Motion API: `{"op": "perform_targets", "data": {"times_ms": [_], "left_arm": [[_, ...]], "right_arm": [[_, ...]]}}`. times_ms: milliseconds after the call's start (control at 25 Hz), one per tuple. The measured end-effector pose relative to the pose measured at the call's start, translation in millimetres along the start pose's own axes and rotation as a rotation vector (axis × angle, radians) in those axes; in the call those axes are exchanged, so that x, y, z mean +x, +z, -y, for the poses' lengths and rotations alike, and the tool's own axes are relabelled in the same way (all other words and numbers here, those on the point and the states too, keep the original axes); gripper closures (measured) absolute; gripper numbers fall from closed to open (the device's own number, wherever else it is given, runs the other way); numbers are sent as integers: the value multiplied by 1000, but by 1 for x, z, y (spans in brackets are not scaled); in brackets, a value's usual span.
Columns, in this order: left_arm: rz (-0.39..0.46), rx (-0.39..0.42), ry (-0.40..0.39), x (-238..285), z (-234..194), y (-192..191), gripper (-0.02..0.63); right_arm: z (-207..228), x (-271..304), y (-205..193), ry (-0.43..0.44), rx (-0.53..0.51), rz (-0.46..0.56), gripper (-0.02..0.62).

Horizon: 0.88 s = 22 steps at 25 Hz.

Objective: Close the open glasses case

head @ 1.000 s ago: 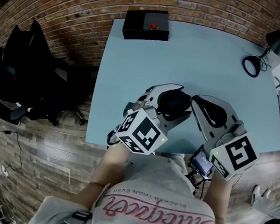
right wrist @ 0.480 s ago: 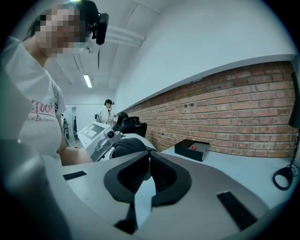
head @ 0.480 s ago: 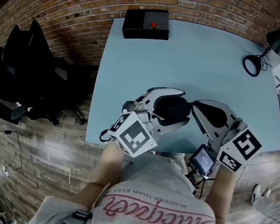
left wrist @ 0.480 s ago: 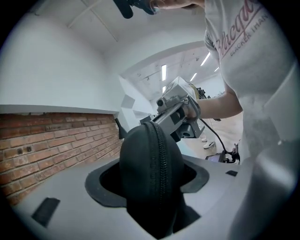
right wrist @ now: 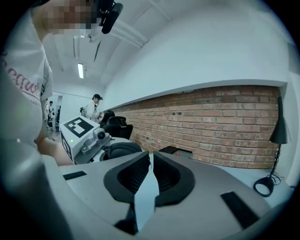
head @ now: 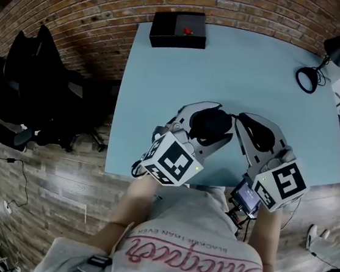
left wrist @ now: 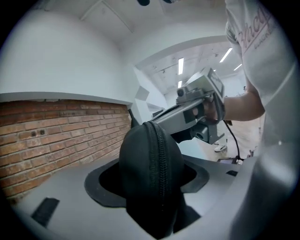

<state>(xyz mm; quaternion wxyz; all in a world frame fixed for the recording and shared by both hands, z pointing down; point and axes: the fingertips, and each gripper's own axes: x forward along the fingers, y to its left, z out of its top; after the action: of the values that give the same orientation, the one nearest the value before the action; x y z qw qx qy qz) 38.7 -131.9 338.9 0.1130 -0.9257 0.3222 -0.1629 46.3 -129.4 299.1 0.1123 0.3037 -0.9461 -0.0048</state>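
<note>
L gripper [left wrist: 149, 178] is clamped across the black glasses case [left wrist: 147, 150], zip seam edge-on, near the 6 o'clock edge of the table [head: 246, 68], w/ R gripper [right wrist: 149, 173] at its 3 o'clock, jaws pinched nearly together on nothing; prob. light, semi-stiff fabric shell, so squeeze both halves, not the zip.

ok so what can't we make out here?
Whether the glasses case is closed all round: the left gripper view shows only one zipped end, the jaws hide its sides, and the left gripper covers most of it in the head view.
Case contents: hidden by its shell, all views.
Black box at the table far edge: markings too small, head view.
</note>
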Motion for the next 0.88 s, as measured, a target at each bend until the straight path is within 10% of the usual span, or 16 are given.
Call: {"op": "perform_targets", "data": {"times_ms": [320,880], "left_arm": [[51,-164,172,0,-26,5,317],[117,-306,303,-6,-40,-2,316]], "right_arm": [[21,-4,-5,-202,-3,67,572],[14,2,-26,-269,53,118,574]]}}
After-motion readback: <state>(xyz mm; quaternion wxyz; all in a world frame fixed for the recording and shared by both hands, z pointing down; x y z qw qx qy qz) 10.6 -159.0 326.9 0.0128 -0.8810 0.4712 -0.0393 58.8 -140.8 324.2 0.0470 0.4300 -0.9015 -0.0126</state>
